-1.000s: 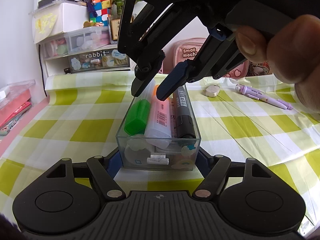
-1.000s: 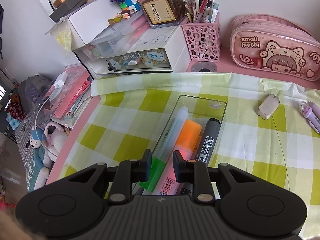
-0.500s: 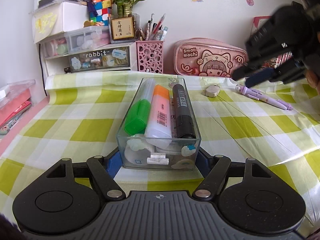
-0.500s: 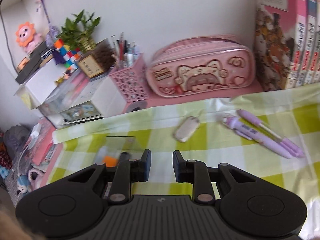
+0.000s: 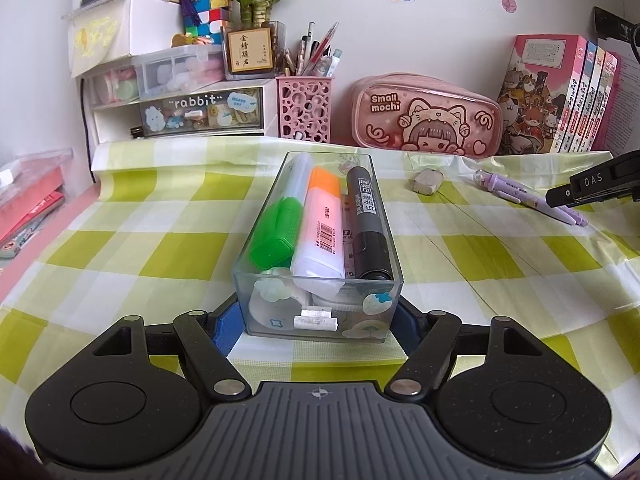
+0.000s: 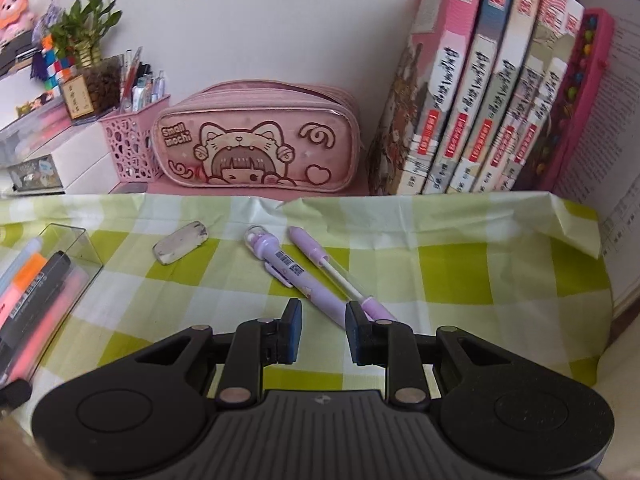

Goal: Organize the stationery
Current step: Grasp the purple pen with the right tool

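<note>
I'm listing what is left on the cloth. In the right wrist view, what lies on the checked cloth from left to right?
Clear box of markers, then the eraser, then the pen with the barcode label, then the clear-barrelled purple pen.

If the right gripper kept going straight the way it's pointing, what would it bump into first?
Most likely the purple pens. The right gripper points down at the checked tablecloth, and the two purple pens lie just ahead of its open jaws. Depth is hard to judge, so it might touch the cloth first.
</note>
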`<state>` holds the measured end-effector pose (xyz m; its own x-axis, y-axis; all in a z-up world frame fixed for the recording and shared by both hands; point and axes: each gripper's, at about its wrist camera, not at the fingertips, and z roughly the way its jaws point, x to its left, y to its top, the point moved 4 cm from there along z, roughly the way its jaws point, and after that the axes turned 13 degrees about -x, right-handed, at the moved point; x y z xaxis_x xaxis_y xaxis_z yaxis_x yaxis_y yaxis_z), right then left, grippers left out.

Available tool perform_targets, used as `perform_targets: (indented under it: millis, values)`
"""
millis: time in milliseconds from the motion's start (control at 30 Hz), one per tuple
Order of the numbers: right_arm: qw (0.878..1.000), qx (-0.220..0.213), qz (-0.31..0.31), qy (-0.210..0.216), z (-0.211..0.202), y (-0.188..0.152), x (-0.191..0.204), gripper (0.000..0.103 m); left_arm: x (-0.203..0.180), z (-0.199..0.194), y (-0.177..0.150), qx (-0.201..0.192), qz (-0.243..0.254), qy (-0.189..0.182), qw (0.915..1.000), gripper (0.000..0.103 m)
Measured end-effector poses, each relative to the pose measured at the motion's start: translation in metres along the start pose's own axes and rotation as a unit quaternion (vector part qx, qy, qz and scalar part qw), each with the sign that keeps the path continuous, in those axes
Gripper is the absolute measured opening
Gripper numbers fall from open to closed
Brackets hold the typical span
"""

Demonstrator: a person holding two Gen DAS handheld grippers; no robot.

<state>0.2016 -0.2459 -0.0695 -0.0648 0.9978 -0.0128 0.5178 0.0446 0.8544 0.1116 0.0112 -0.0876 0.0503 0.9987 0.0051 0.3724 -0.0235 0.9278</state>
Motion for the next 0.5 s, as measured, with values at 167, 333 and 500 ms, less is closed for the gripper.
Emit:
perform_targets:
  millis: [167,333,500]
  values:
    - [0.994,0.003,-0.106,0.029,0.026,0.011,0.021,0.018,-0.002,0.002,0.001,0.005,0.000,0.003,1.0000,0.072]
    - [0.984,0.038,-0.161,0.066,0.056,0.014,0.029,0.018,-0.003,0.004,0.002,0.006,0.001,0.005,1.0000,0.072]
    - [0.981,0.066,-0.160,0.083,0.063,0.019,0.032,0.016,-0.004,0.004,0.001,0.003,0.006,0.005,1.0000,0.072]
